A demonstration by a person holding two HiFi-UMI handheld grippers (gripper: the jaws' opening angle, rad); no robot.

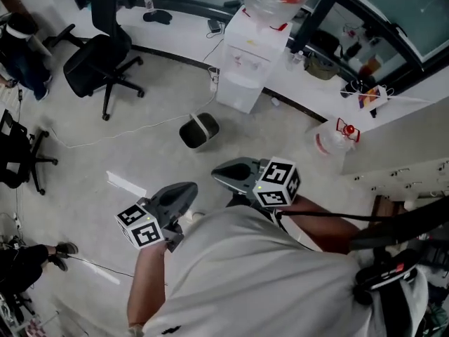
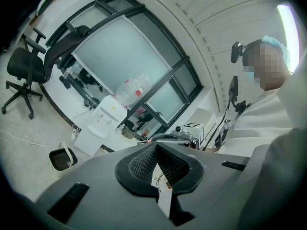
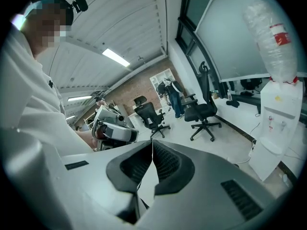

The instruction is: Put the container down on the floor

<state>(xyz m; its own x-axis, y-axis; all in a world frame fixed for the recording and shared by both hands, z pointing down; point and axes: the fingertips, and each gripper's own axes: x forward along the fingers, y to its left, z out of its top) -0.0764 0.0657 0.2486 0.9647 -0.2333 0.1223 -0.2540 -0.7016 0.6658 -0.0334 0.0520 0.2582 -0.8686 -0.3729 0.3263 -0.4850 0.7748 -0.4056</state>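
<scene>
A small dark container [image 1: 198, 130] with a pale handle stands on the floor ahead of me; the left gripper view shows the container [image 2: 62, 158] at lower left. My left gripper [image 1: 189, 188] is held in front of my chest, jaws shut with nothing between them. In its own view, the left gripper [image 2: 157, 144] has its pads meeting. My right gripper [image 1: 217, 173] hovers beside it, tips pointing left, also shut and empty. The right gripper [image 3: 152, 141] shows its jaws closed together. Both are well above and short of the container.
A white water dispenser [image 1: 245, 65] with a bottle on top stands behind the container. A black office chair [image 1: 105, 58] is to the left, another chair [image 1: 17, 156] at the far left. A cable [image 1: 126, 132] trails over the floor. A water jug [image 1: 333, 140] sits at right.
</scene>
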